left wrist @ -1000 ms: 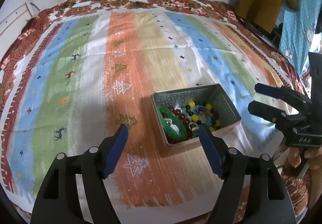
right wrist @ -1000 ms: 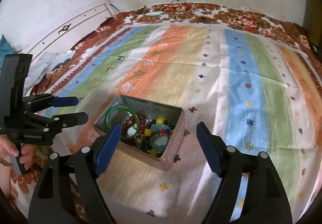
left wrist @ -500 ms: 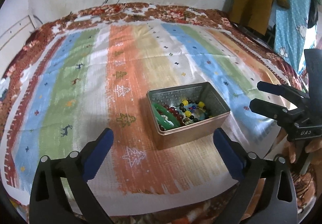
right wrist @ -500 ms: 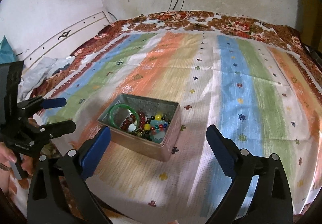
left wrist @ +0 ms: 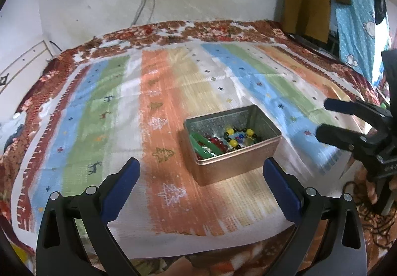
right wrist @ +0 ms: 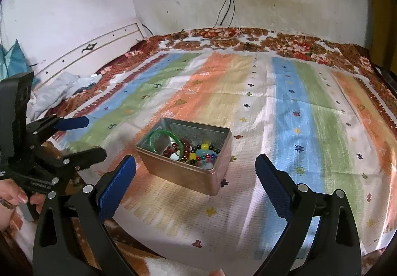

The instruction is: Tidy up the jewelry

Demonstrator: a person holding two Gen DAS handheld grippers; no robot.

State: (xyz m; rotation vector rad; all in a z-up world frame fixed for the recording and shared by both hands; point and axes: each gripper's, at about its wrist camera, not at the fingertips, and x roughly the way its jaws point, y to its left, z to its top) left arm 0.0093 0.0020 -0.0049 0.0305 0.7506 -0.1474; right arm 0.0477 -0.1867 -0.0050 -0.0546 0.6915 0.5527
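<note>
Bed (left wrist: pixel 173 82) first: it fills both views, spread with a striped cloth (right wrist: pixel 285 107) of orange, blue, green and white bands running away from me toward the wall. On that cloth, near the edge closest to me, sits the open metal tin (left wrist: pixel 230 166), the only container here. Its long axis runs roughly across my view, slewed so one corner points back at me.

My left tongs (left wrist: pixel 201 184) hang wide, nothing between the blue pads, and the tin lies just ahead of them and a little right of their centre line. My right tongs (right wrist: pixel 196 181) stand equally wide and empty; from there the tin (right wrist: pixel 188 176) sits ahead and slightly left of centre. So the tin lies between my two hands, about equally near to each, neither touching it. I judge either hand could reach in, coming down over the near wall.

Inside, the jewelry lies heaped together. A green bangle (right wrist: pixel 165 140) leans at the tin's left end, its ring tilted. Beside it curls a strand of dark red beads (right wrist: pixel 182 145), and toward the right end a bracelet of yellow and black beads (right wrist: pixel 204 149) with small coloured ones. Nothing looks sorted yet.
</note>
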